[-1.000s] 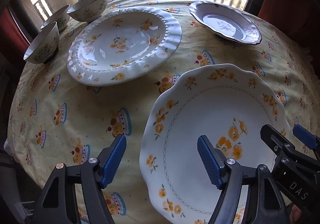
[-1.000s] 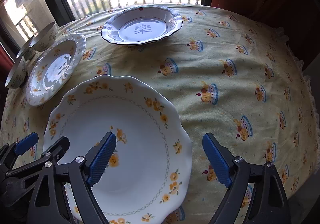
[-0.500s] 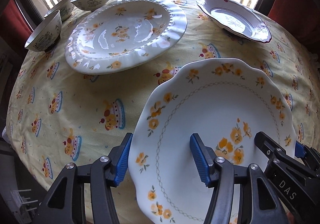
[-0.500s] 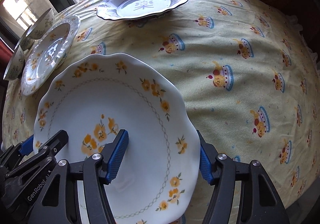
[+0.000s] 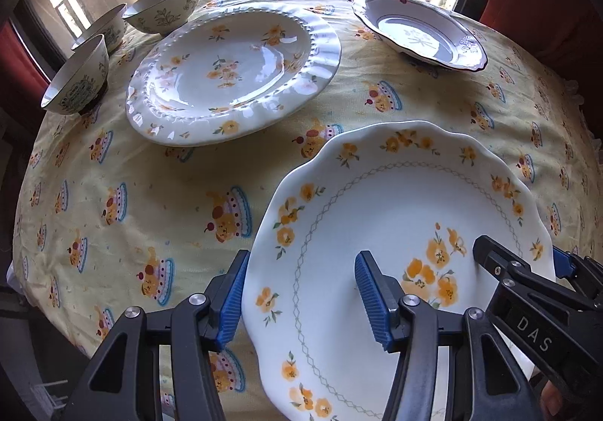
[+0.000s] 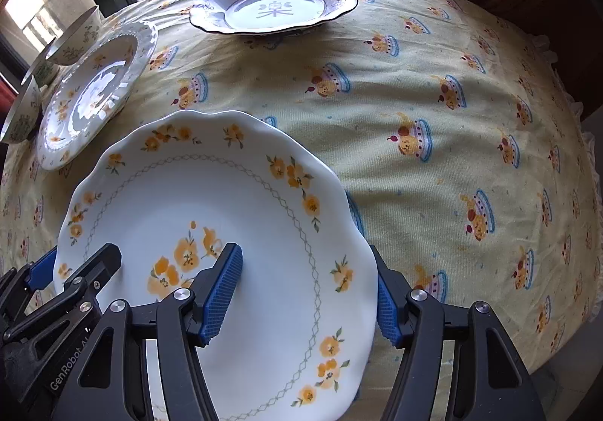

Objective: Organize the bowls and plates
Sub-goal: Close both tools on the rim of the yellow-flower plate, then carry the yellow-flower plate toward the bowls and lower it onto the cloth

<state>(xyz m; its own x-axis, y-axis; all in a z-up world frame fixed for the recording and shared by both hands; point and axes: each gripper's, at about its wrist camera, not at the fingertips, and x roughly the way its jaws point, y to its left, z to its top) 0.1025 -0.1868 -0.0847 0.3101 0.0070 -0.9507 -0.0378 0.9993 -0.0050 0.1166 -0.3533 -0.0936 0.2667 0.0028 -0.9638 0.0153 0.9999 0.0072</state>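
A white scalloped plate with orange flowers [image 5: 395, 217] [image 6: 211, 202] sits near the table's front edge. My left gripper [image 5: 301, 293] straddles its left rim, one finger outside, one over the plate. My right gripper [image 6: 305, 293] straddles its right rim the same way. Both have narrowed onto the rim; whether the pads press it I cannot tell. A ribbed floral plate [image 5: 233, 70] [image 6: 94, 93] lies at the back left. A dark-rimmed plate [image 5: 418, 33] [image 6: 275, 6] lies at the back. Three bowls [image 5: 162, 8] [image 6: 75, 37] stand at the far left.
A yellow tablecloth with cake prints [image 5: 150, 195] [image 6: 433, 101] covers the round table. A window with a railing is behind it. Red curtains hang at the right and left. The table's edge drops off at the right and front.
Both grippers have moved forward onto the scalloped plate's opposite rims and their jaws have narrowed around them. The plate appears slightly lifted or tilted toward the cameras.
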